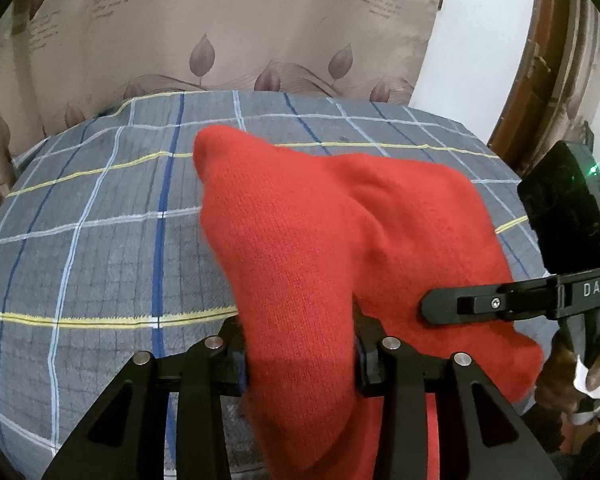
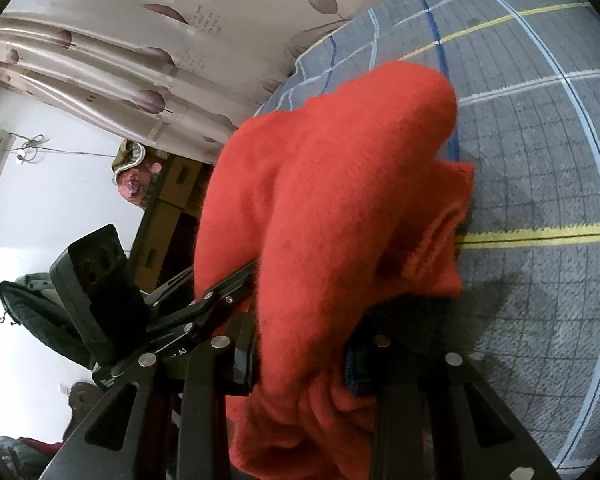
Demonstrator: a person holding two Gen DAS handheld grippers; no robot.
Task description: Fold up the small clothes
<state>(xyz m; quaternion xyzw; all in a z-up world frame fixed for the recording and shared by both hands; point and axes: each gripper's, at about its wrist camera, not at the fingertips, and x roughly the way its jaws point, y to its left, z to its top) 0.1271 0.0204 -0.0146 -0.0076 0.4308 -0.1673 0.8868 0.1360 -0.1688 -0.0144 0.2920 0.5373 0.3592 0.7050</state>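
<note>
While both grippers held cloth, the red knit garment [image 1: 300, 248] was part lifted, part resting on the grey checked bedcover [image 1: 100, 240]. Left gripper [image 1: 300, 356] — fingers closed on a fold of the knit, the fabric rising in a peak toward the far edge of the bedcover, the rest trailing down toward its near right side. Right gripper [image 2: 300, 364] — likewise clamped on bunched red knit [image 2: 324, 200], which humped up over its fingers and hid most of them; a ribbed hem or cuff [image 2: 440, 240] hung loose just above the cover. From the left wrist view, the right tool [image 1: 500, 304] sat at the garment's right side. Judged mid-fold: the piece was gathered and raised, not yet laid flat, no clean crease showing anywhere. Still left, by my reading — lay it over, square the edges, release. Patterned curtain [image 1: 220, 40] beyond the far edge.
</note>
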